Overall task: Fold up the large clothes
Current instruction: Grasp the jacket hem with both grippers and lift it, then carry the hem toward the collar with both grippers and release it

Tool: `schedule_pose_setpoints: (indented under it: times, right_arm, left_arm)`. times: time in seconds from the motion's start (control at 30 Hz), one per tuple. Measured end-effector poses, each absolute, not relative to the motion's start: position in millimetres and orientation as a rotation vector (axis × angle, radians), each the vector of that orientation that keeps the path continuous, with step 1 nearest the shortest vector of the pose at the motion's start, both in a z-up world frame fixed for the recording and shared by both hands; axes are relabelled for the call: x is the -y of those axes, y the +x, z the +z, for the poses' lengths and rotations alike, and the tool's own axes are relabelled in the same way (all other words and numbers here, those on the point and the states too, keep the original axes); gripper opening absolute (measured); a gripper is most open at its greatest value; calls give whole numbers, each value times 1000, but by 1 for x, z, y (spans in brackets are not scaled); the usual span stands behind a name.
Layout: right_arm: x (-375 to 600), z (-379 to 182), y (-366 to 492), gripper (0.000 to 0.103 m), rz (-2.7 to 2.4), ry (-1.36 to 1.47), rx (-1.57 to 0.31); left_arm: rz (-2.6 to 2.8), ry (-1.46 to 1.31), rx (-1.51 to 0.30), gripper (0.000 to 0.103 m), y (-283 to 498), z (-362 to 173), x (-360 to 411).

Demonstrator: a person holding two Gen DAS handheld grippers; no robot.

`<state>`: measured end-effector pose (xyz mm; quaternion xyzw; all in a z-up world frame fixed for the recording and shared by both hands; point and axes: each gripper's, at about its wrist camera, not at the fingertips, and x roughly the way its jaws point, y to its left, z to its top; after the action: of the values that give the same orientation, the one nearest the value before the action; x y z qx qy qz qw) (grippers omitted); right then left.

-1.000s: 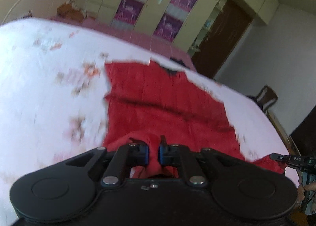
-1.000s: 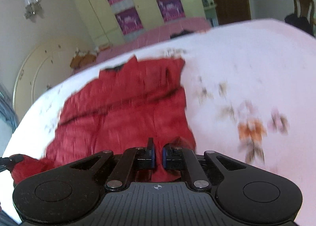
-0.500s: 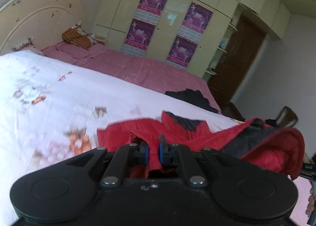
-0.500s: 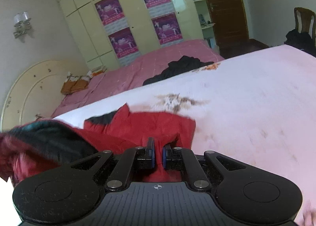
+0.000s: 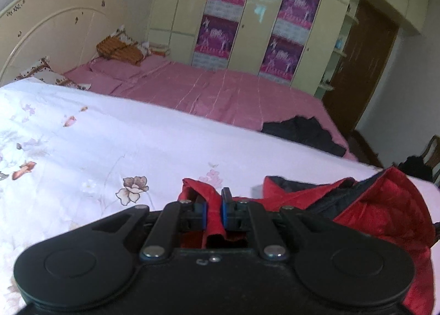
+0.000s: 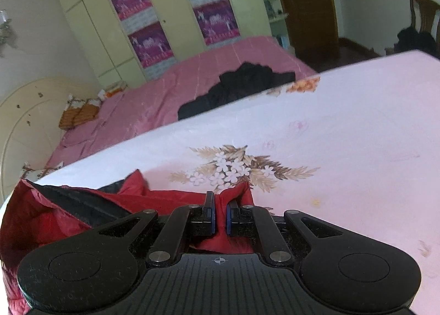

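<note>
Both pinched tight on the red jacket (image 5: 379,213): left gripper (image 5: 214,211) and right gripper (image 6: 219,216), bunched over the floral bedsheet (image 6: 343,136).

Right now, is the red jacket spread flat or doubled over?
Doubled over: the red jacket bulges with its dark lining showing, and each gripper pinches an edge.
</note>
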<state>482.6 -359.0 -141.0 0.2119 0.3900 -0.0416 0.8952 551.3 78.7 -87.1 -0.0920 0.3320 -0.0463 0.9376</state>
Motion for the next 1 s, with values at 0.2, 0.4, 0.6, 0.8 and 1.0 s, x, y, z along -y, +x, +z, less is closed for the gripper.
schedule_pose_setpoints:
  times: [0.2,0.4,0.6,0.8,1.0]
  right_arm:
    - [366,-166,503,7,-104,468,-849]
    - [369,-176,517,7,-102,506,-869]
    - [379,-166,516,54,-94,598,-803]
    - [374,-145,511,94,-142,521,-720]
    - [347,-128,494,74,-120,349,-682]
  left_arm:
    - [-56,-167,-711,10,575,-109,-77]
    - [-23,-137,-772,15,594,-123,-72]
    - [-34,-259,-744,26,593,-110,-87]
    - [-12,-228,-611,96,579,-94,-78]
    - [-58,-88,-541,92,558,-83,-58]
